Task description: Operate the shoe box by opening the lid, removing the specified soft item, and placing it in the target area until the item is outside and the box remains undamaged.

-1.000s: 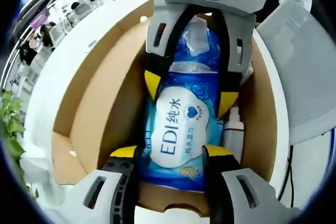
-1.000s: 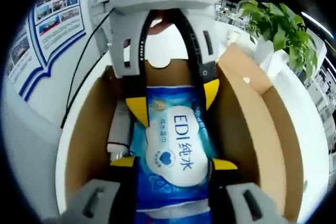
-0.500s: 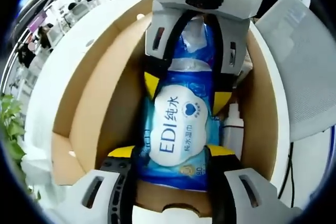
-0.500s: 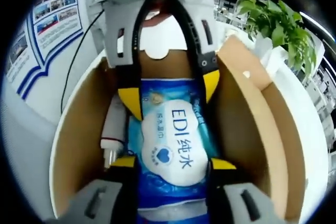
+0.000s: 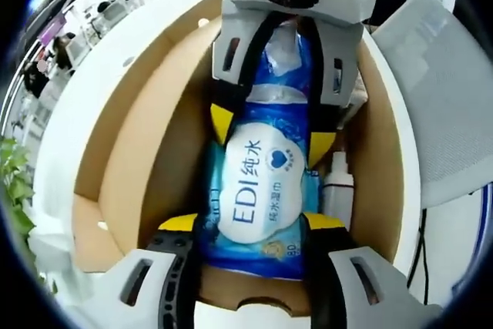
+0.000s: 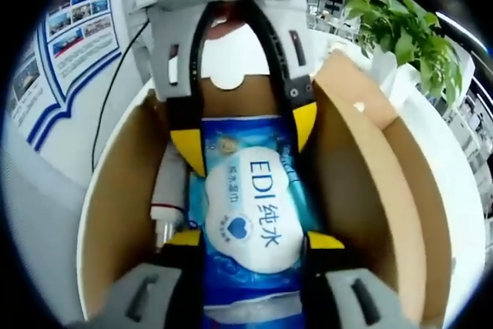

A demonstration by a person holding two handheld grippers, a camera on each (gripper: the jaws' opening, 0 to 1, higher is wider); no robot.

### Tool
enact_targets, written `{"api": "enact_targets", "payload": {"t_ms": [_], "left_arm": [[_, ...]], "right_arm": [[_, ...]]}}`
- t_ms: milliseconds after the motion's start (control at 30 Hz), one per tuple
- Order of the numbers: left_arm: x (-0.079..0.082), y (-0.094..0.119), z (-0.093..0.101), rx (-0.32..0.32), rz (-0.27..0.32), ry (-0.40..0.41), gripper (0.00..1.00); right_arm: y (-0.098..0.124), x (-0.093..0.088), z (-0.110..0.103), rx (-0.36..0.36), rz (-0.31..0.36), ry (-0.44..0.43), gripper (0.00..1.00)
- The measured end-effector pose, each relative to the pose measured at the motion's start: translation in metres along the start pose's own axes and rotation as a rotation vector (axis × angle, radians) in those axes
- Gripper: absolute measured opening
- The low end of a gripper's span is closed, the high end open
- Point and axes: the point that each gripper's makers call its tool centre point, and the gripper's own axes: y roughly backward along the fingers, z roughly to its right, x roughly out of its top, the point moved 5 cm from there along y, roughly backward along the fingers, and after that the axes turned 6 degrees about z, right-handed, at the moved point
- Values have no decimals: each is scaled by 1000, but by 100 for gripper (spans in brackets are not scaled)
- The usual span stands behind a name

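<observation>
Left gripper (image 5: 250,225): its yellow-tipped jaws are pressing against both long sides of the blue wet-wipes pack (image 5: 262,190), clamping one end of it. Right gripper (image 6: 246,240): its jaws are likewise closing on the opposite end of the same pack, with the yellow tips touching the wrapper on either side. In the left gripper view the right gripper is entering from the top, facing the camera; in the right gripper view the left gripper is doing the same.

The pack, a soft item with a white label reading "EDI", is lying lengthwise inside the shoe box (image 5: 146,152), between the two grippers. Whether it is resting on the box floor or raised off it cannot be told.

A white bottle (image 5: 337,186) is lying in the box just beside the pack, along one cardboard wall. The box is standing open, brown cardboard inside, white outside; no damage is showing.

The box is sitting on a white table (image 5: 92,90). A green plant (image 6: 400,36) is standing near it.
</observation>
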Motion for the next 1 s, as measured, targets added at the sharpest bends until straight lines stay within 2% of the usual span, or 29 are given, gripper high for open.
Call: {"api": "enact_targets", "payload": {"t_ms": [167, 333, 400, 467, 500, 633, 700, 800, 833, 933, 1000], "left_arm": [[3, 0, 4, -16, 5, -1, 50], [10, -3, 7, -21, 6, -23, 52], [17, -8, 11, -52, 22, -20, 49], [15, -14, 15, -66, -20, -43, 50], [13, -16, 13, -56, -50, -84, 49], [17, -12, 8, -49, -29, -33, 50], [14, -12, 7, -46, -42, -38, 51], [6, -10, 7, -35, -100, -90, 51], [8, -11, 8, -46, -83, -123, 50], [8, -16, 8, -43, -94, -70, 51], [7, -20, 9, -42, -94, -76, 54]], "right_arm": [[2, -2, -3, 7, -10, 3, 46], [2, -2, -3, 2, -6, 1, 47], [2, -2, -3, 3, -7, 3, 47], [2, -2, -3, 4, -3, 0, 47], [2, -2, -3, 4, -2, 0, 47], [3, -2, -3, 5, 3, -3, 47], [3, -2, -2, 6, 7, -3, 47], [3, -2, -2, 5, 10, -2, 48], [3, -2, -2, 6, 8, -1, 48], [3, -1, -1, 7, 5, 0, 48], [3, -1, -2, 7, 6, 0, 48]]}}
